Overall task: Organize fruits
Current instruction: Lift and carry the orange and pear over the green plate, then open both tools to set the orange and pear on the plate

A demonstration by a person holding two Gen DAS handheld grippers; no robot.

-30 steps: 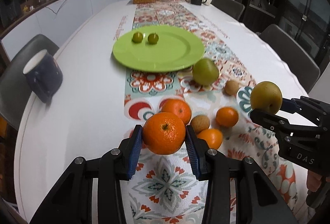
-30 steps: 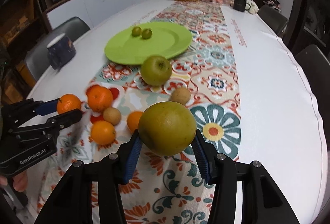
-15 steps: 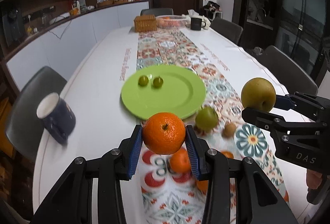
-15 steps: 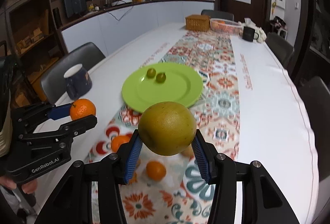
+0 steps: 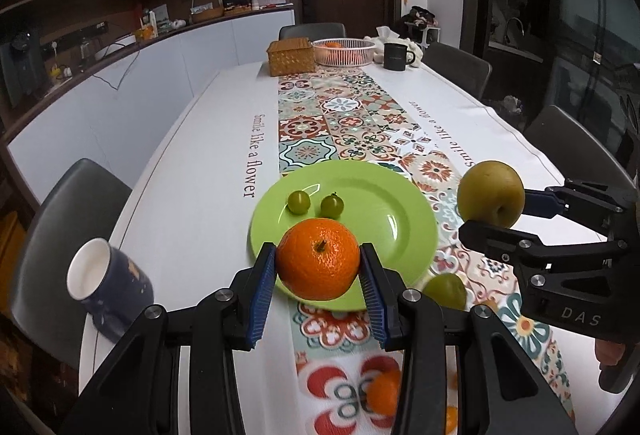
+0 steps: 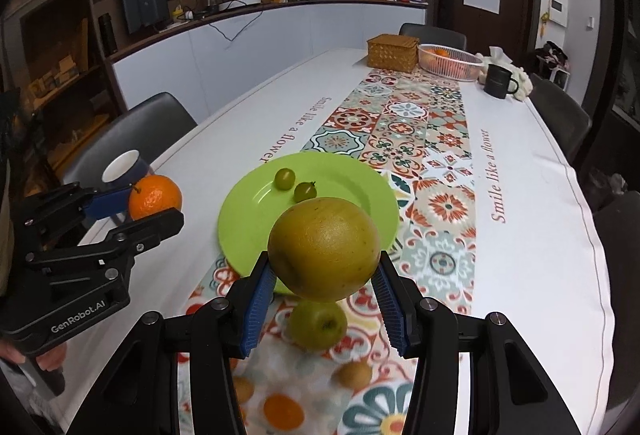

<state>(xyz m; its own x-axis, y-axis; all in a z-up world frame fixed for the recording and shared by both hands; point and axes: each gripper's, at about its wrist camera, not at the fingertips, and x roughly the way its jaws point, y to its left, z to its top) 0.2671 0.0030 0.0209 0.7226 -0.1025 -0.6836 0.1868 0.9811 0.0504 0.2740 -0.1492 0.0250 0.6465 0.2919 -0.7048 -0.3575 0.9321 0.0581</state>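
Observation:
My left gripper (image 5: 318, 289) is shut on an orange (image 5: 318, 263) and holds it in the air at the near edge of a green plate (image 5: 400, 223). The plate holds two small green fruits (image 5: 299, 202). My right gripper (image 6: 324, 293) is shut on a yellow-brown pear (image 6: 324, 247), also raised just short of the plate (image 6: 248, 219). Each gripper shows in the other's view: the pear (image 5: 491, 193) at right, the orange (image 6: 155, 196) at left. A green apple (image 6: 318, 325) lies on the runner below the pear.
More oranges (image 6: 283, 411) and small brown fruits (image 6: 354, 375) lie on the patterned runner near me. A dark blue mug (image 5: 106, 285) stands at the left table edge. A wicker box (image 5: 291, 57), white basket (image 5: 343, 51) and black mug (image 5: 396, 55) stand at the far end. Chairs surround the table.
Both grippers have risen from the fruit pile and moved forward toward the green plate, each carrying its fruit. The loose fruits now lie below and behind the fingers.

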